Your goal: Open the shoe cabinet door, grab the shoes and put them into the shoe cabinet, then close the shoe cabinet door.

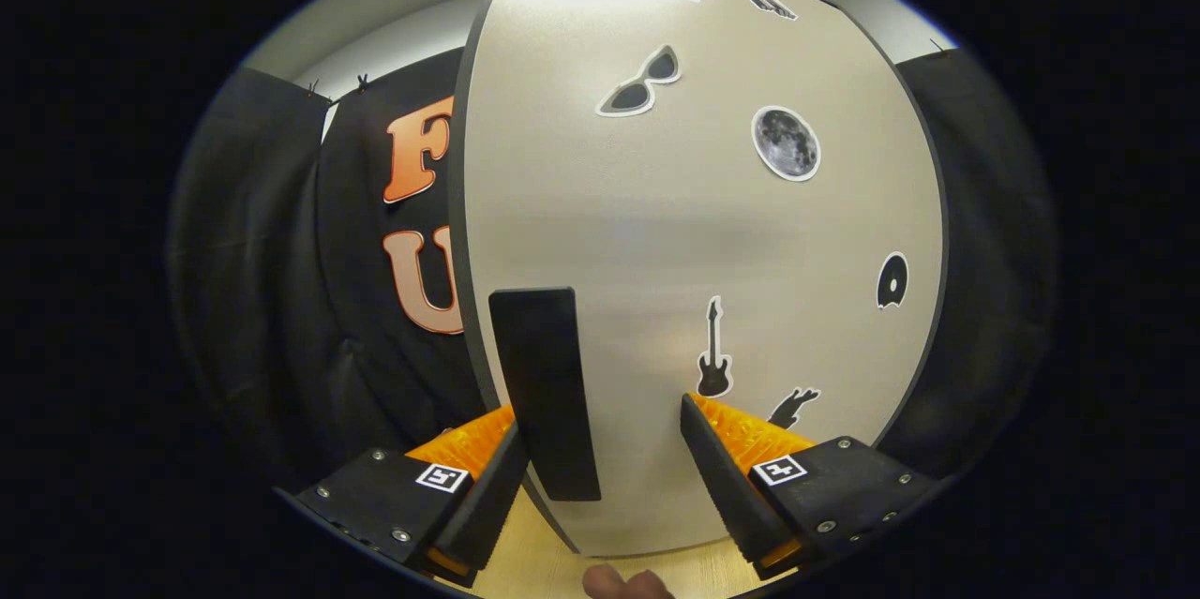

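- Gripper view: my tool (pixel 600 435) is held close up against the pale beige, matte shoe cabinet door (pixel 712 233), which has a dark edge running round it.
- The tool's two fingers are spread apart; I am gripping nothing.
- The flat black rectangular handle (pixel 544 388) stands upright on the door near its left edge, and it sits between my fingers, close to the left finger (pixel 483 496).
- I cannot tell whether the left finger touches the handle; the right finger (pixel 727 472) is clearly apart from it, with bare door showing between.
- Stickers are scattered over the door: a pair of sunglasses (pixel 641 82) high up, a grey round moon (pixel 786 143) to the right of it, and a small dark sticker (pixel 771 5) near the top that I cannot make out.
- Lower down, a black guitar sticker (pixel 713 349) sits just above my right finger, a dark round-topped sticker (pixel 892 280) lies near the door's right edge, and another black sticker (pixel 793 406) is partly hidden behind the right finger.
- Below the door, between my fingers, I see a strip of light wooden floor (pixel 544 561).
- A fingertip of a hand (pixel 626 584) shows at the very bottom, on that wood strip.
- Black cloth (pixel 272 299) hangs to the left of the door and to its right.
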